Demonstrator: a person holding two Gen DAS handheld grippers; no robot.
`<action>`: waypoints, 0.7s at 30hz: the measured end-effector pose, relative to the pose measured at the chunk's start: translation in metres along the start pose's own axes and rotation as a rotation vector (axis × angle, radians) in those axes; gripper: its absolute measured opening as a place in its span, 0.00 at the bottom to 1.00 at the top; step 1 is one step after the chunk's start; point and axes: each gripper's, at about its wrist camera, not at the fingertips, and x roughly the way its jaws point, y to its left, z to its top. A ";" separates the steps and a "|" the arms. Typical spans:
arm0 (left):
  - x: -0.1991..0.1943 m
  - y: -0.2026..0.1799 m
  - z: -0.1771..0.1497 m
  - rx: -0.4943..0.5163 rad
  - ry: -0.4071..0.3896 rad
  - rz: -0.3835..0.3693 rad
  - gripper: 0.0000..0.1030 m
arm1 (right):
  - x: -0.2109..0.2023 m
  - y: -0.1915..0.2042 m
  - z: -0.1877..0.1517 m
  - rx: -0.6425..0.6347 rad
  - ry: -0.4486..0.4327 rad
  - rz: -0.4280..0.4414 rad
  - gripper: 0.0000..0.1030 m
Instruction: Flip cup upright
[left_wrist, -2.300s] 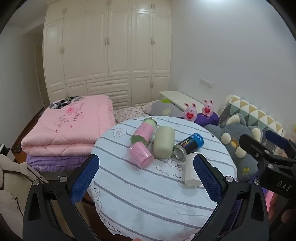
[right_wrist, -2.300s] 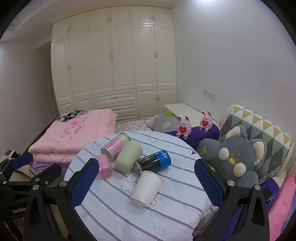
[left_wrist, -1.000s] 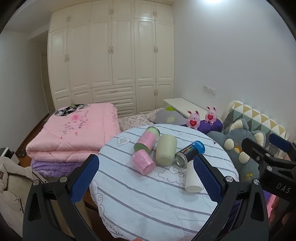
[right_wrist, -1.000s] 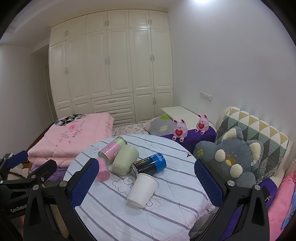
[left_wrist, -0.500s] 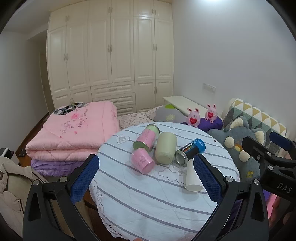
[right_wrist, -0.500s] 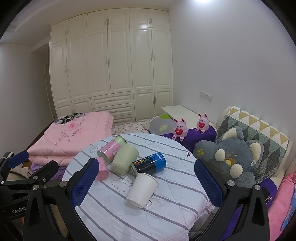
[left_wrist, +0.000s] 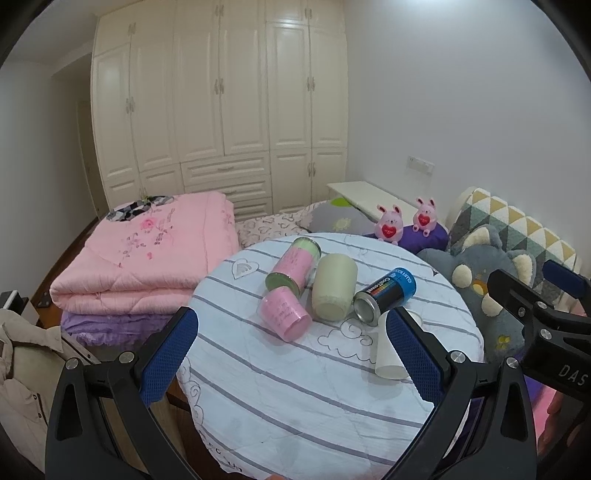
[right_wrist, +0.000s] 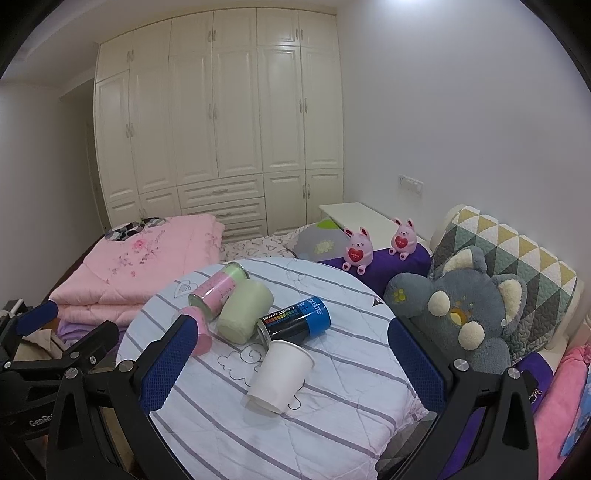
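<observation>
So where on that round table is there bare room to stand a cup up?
The near half of the striped table is bare, from the white paper cup to the front edge. Another free strip lies along the far right, behind the blue-and-black can. The middle-left is crowded: the pink cup, pink can and pale green cup lie bunched together.

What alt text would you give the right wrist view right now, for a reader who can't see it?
A white paper cup lies on its side on a round striped table, framed by the open right gripper, which holds nothing. Behind it, also tipped over, lie a blue can, a pale green cup, a pink tin and a pink cup.
</observation>
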 end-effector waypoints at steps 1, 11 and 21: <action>0.002 0.000 0.000 -0.001 0.006 0.002 1.00 | 0.002 0.000 0.001 0.000 0.004 0.000 1.00; 0.022 0.004 0.004 -0.013 0.037 0.019 1.00 | 0.020 0.003 0.006 0.001 0.033 0.011 1.00; 0.050 0.008 0.009 -0.007 0.080 0.042 1.00 | 0.049 0.008 0.010 0.016 0.087 0.007 1.00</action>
